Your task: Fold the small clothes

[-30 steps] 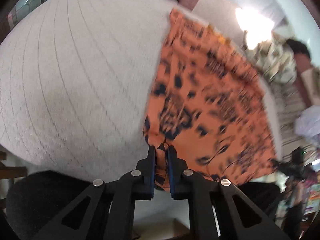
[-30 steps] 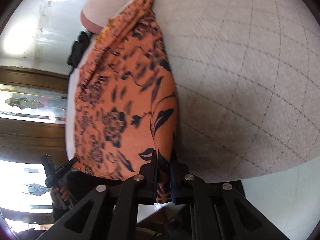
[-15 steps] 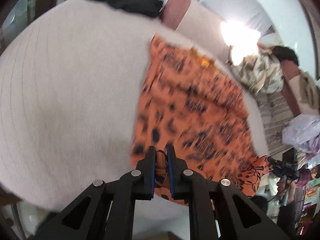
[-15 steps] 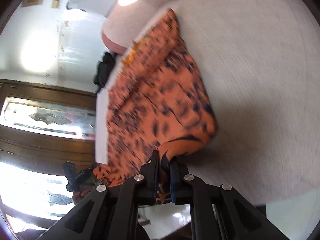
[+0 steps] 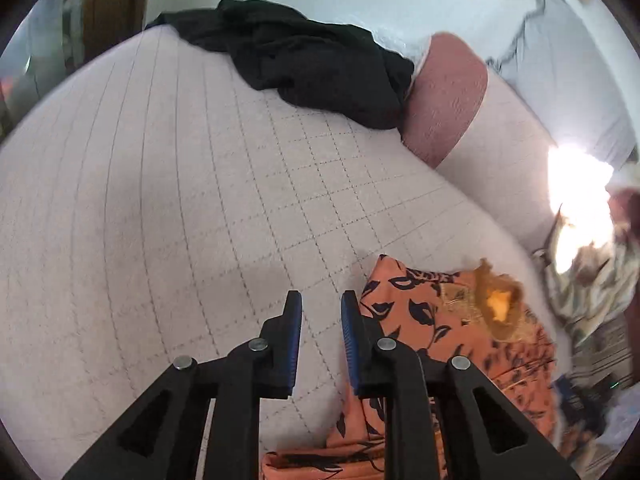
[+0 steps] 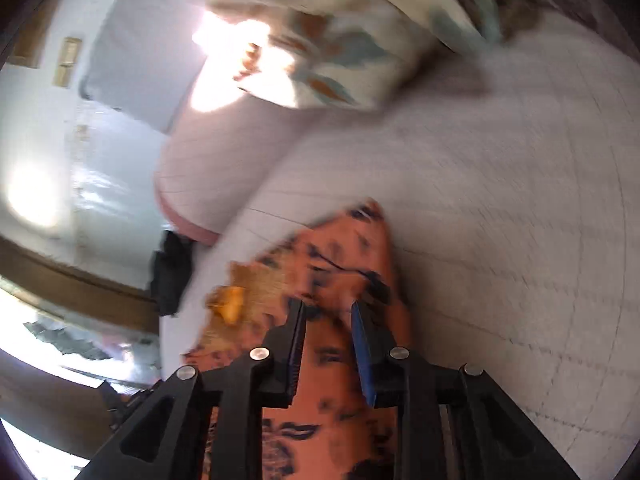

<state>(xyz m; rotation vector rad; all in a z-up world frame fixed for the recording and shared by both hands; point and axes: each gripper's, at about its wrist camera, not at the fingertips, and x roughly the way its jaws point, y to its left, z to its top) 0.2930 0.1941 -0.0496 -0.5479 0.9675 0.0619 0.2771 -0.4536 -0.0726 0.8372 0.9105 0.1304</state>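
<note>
Left wrist: orange garment (image 5: 452, 320) beside open left claw (image 5: 321, 304).

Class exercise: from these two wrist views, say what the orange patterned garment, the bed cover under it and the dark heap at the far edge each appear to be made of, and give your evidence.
Orange patterned garment: thin, matte woven fabric, probably cotton or rayon; it creases softly and lies flat.
Bed cover: pale quilted textile; stitched grid lines show.
Dark heap: soft black cloth, crumpled in loose folds; fibre unclear.

1 orange garment (image 5: 448, 320), 1 black garment (image 5: 312, 64), 2 pillows (image 5: 448, 100).
</note>
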